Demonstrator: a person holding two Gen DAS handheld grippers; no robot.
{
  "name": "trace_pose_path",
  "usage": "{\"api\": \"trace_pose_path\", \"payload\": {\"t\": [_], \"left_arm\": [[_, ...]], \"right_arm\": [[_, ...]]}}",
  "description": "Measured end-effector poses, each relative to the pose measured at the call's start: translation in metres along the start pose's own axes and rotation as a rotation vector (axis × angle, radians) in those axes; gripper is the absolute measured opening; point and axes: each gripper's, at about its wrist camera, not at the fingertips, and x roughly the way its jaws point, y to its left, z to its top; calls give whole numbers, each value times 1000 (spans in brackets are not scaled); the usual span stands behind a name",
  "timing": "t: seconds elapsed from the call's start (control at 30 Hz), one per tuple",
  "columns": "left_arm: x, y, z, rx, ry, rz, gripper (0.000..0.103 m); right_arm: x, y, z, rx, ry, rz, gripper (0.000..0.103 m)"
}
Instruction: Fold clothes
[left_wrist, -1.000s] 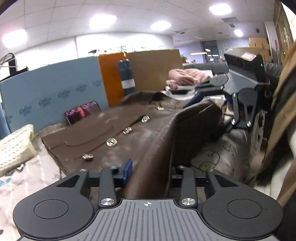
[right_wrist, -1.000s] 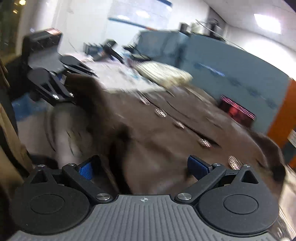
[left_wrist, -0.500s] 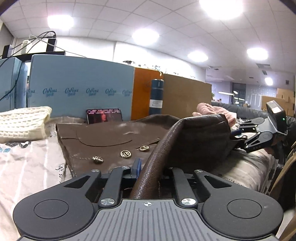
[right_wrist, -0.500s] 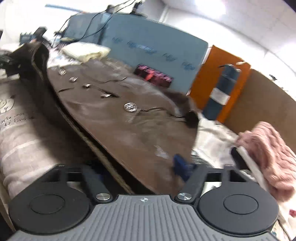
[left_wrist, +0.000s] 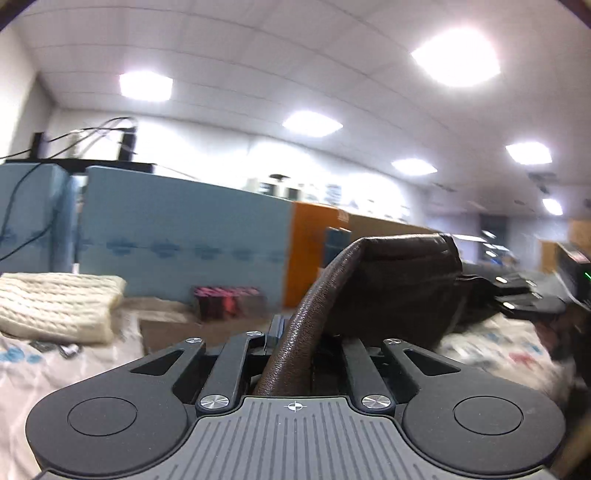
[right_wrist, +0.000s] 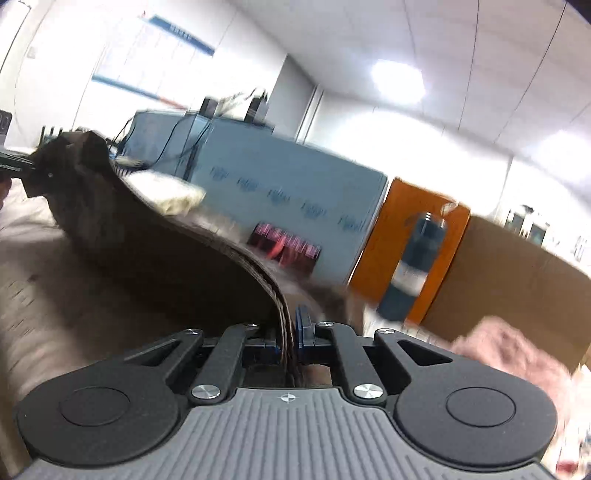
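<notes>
Presently, one item in hand: a dark brown leather-look garment (left_wrist: 399, 284), faux or real I cannot tell, held off the surface between my two tools. My left hand-held gripper (left_wrist: 291, 343) is closed narrow on a thick rolled edge of it, which rises from the jaws as a stiff rounded band; my right hand-held gripper (right_wrist: 290, 339) is likewise closed tight on an edge, here showing several stacked layers of the same garment (right_wrist: 155, 251). Between the two grips the material spans in one broad curve rather than hanging limp, so I judge it heavy for clothing, with body enough to hold a bend, smooth-faced and inclined to slide on itself, not fragile but likely to keep a crease where it is pressed. Best holds, as I judge: seams and layered edges, as now, where the thickness gives the pads purchase; a single smooth face would probably slip. Surroundings: the surface below, whether bed or bench I cannot tell, wears a pale printed cover (left_wrist: 44, 373); a cream knitted piece (left_wrist: 55, 310) lies to the left, near the blue panels (left_wrist: 177, 236); a pink fluffy item (right_wrist: 517, 354) lies to the right, in front of the cardboard sheet (right_wrist: 517, 273); a blue roll (right_wrist: 413, 269) stands against the orange panel (right_wrist: 376, 236). Open room: the middle of the cover, between knit and pink pile, looks the clearest place to lay the span; the panels close the far side. Both views are blurred.
</notes>
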Motion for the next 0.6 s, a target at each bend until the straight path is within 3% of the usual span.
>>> {"api": "trace_pose_path", "payload": {"t": [0.07,0.27,0.43,0.6], "left_arm": [[25,14,14,-42,3,33,9],[110,57,31,-155,152,107,9],[172,95,16,-257,320,139,9],[193,126,-11,-387,391,125,15]], "right_arm": [[17,-12,10,19,-35,-4,7],[100,-41,23,61,50,-14,7],[166,-58,24,81,141,-27,7],[188,-67,7,134,181,-35,8]]}}
